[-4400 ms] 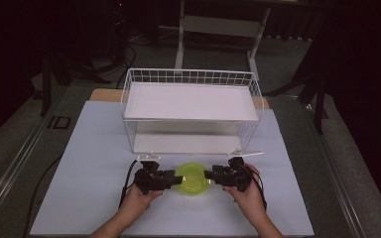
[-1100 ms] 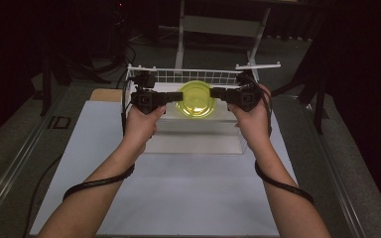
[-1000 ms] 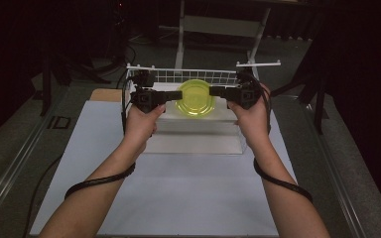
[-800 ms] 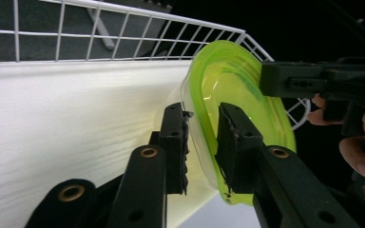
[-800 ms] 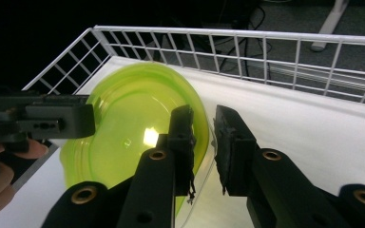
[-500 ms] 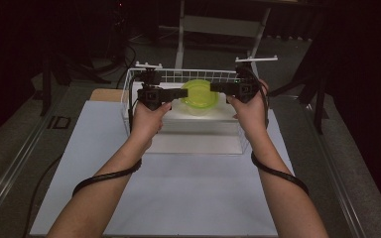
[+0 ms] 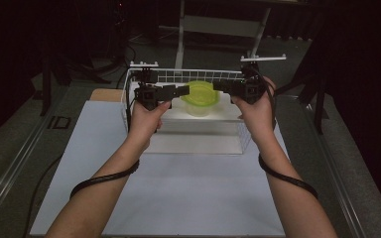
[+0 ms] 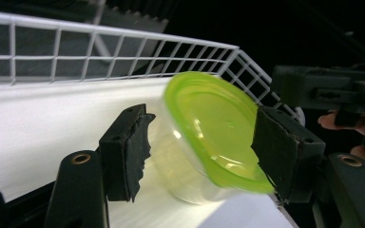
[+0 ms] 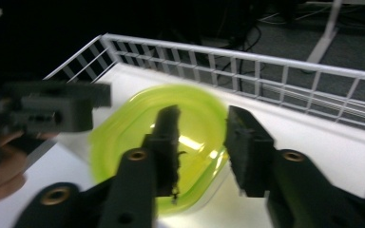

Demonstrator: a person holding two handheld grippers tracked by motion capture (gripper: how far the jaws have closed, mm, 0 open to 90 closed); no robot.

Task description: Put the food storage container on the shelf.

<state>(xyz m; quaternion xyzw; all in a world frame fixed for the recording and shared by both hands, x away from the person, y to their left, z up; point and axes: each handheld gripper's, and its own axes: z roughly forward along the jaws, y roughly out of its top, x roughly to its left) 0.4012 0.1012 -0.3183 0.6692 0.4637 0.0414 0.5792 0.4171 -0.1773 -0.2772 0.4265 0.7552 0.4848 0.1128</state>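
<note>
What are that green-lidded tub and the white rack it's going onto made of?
The tub looks like clear glossy plastic: the white shelf shows through it. Its lime lid seems translucent plastic, with bright glints. The rack appears to be thin white-coated metal wire in a grid; its shelf looks matte white, material unclear.

White-covered table (image 7: pixel 178 198) with white wire basket (image 7: pixel 144 84) standing at its far middle.

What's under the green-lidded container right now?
The white shelf top inside the wire basket lies beneath the container. Whether its base touches the shelf is unclear; the lid hides the contents.
</note>
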